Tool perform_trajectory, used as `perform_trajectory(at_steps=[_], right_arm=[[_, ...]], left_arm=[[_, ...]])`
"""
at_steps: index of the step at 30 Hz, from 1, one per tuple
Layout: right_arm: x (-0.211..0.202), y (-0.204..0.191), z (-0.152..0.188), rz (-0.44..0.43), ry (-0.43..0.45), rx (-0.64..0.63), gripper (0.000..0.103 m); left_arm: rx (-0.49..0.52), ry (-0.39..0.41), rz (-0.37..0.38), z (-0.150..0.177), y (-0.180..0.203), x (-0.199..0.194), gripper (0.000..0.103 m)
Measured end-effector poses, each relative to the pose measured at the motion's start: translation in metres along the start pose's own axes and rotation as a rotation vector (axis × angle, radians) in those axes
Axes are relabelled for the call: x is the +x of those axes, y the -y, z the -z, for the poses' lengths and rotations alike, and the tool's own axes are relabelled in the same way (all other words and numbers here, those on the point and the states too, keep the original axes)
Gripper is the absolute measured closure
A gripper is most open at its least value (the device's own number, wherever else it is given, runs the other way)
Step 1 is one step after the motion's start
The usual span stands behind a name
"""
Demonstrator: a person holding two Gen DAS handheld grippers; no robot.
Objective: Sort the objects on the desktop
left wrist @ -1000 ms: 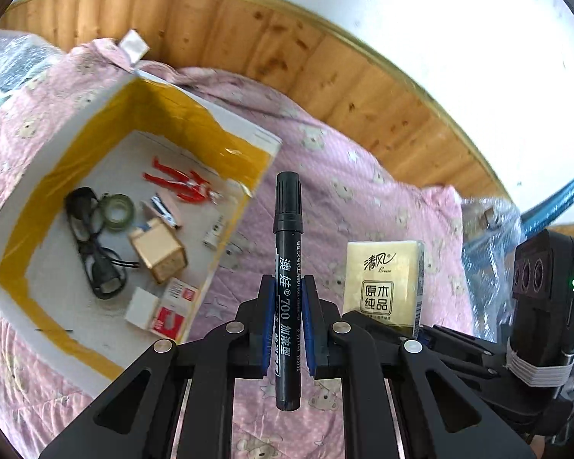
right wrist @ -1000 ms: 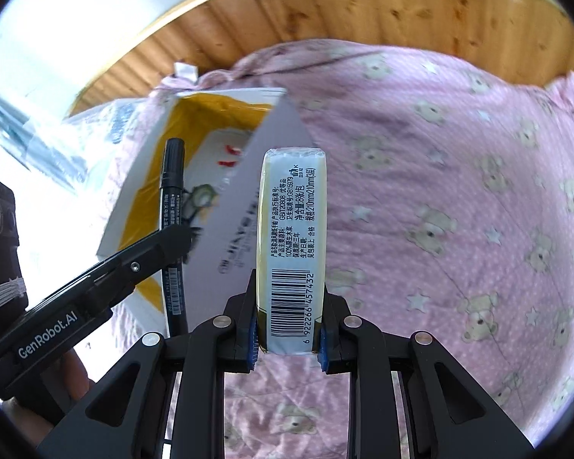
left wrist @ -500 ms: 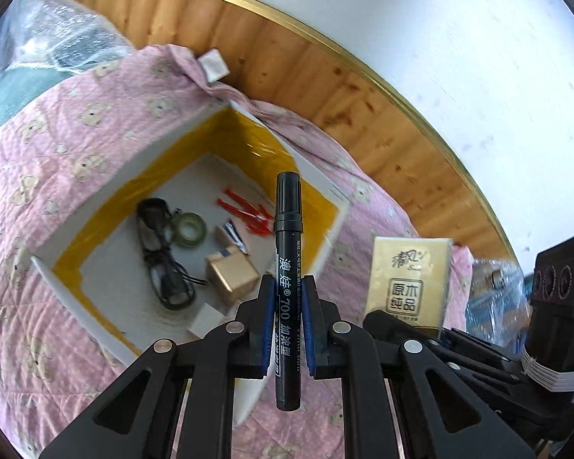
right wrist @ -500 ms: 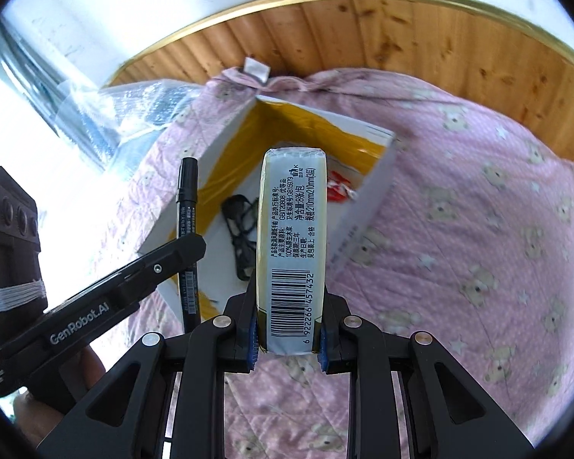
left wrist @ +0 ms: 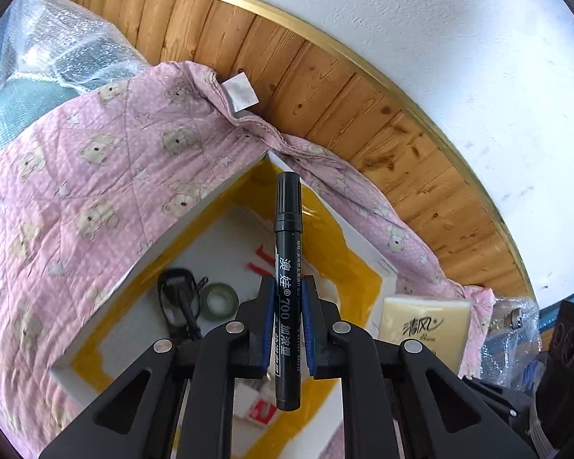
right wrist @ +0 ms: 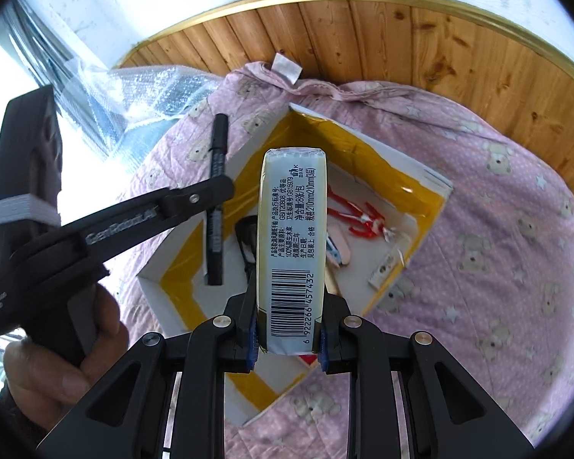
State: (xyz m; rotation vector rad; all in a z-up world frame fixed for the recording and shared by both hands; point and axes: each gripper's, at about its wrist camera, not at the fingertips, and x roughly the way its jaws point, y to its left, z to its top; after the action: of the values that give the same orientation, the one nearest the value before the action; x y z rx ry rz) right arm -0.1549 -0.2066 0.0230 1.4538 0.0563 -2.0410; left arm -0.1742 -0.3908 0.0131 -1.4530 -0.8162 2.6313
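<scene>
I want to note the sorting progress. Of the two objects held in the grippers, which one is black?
The marker, held by the left gripper, is black with white lettering. The tissue pack in the right gripper is pale yellow with a barcode.

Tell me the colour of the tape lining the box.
Yellow tape lines the inside walls of the white box; the right wrist view shows it best.
</scene>
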Motion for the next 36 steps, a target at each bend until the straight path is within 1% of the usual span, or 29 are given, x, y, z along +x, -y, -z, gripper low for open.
perform_trajectory(at_steps=[6,8,9,10,11,13,15,18,25,27,28,30,36], right_arm=[[0.028,0.005,-0.024,0.021,-0.006,-0.012,0.079],[0.04,0.006,-0.034,0.022,0.013,-0.032,0.076],[0.047,0.007,-0.037,0.031,0.015,-0.047,0.07],[0.057,0.01,-0.039,0.053,-0.001,-0.053,0.057],[0.066,0.016,-0.037,0.06,-0.034,-0.038,0.055],[0.072,0.025,-0.03,0.031,-0.081,-0.005,0.055],[0.07,0.033,-0.018,0.043,-0.09,0.007,0.055],[0.059,0.038,0.003,0.04,-0.104,0.025,0.055],[0.036,0.014,0.03,0.085,-0.109,-0.065,0.054],[0.03,0.006,0.037,0.106,-0.113,-0.093,0.054],[0.028,0.002,0.04,0.12,-0.116,-0.105,0.054],[0.026,-0.003,0.047,0.154,-0.126,-0.12,0.054],[0.016,-0.011,0.066,0.149,-0.148,-0.095,0.054]], left_arm=[[0.021,-0.024,-0.019,-0.015,-0.003,0.032,0.089],[0.042,-0.038,-0.008,-0.024,-0.003,0.048,0.089],[0.058,-0.049,-0.018,-0.028,-0.004,0.059,0.085],[0.066,-0.06,-0.056,-0.03,-0.007,0.066,0.079],[0.058,-0.075,-0.092,-0.032,-0.012,0.073,0.067],[0.019,-0.106,-0.078,-0.034,-0.023,0.08,0.065],[0.007,-0.109,-0.081,-0.032,-0.029,0.075,0.062],[-0.021,-0.118,-0.072,-0.025,-0.038,0.061,0.061],[-0.017,-0.135,-0.088,0.006,-0.035,0.021,0.056],[-0.012,-0.136,-0.088,0.014,-0.032,0.01,0.049],[-0.008,-0.134,-0.088,0.018,-0.03,0.003,0.048],[-0.005,-0.131,-0.081,0.025,-0.027,-0.007,0.048],[-0.001,-0.133,-0.06,0.042,-0.019,-0.03,0.048]])
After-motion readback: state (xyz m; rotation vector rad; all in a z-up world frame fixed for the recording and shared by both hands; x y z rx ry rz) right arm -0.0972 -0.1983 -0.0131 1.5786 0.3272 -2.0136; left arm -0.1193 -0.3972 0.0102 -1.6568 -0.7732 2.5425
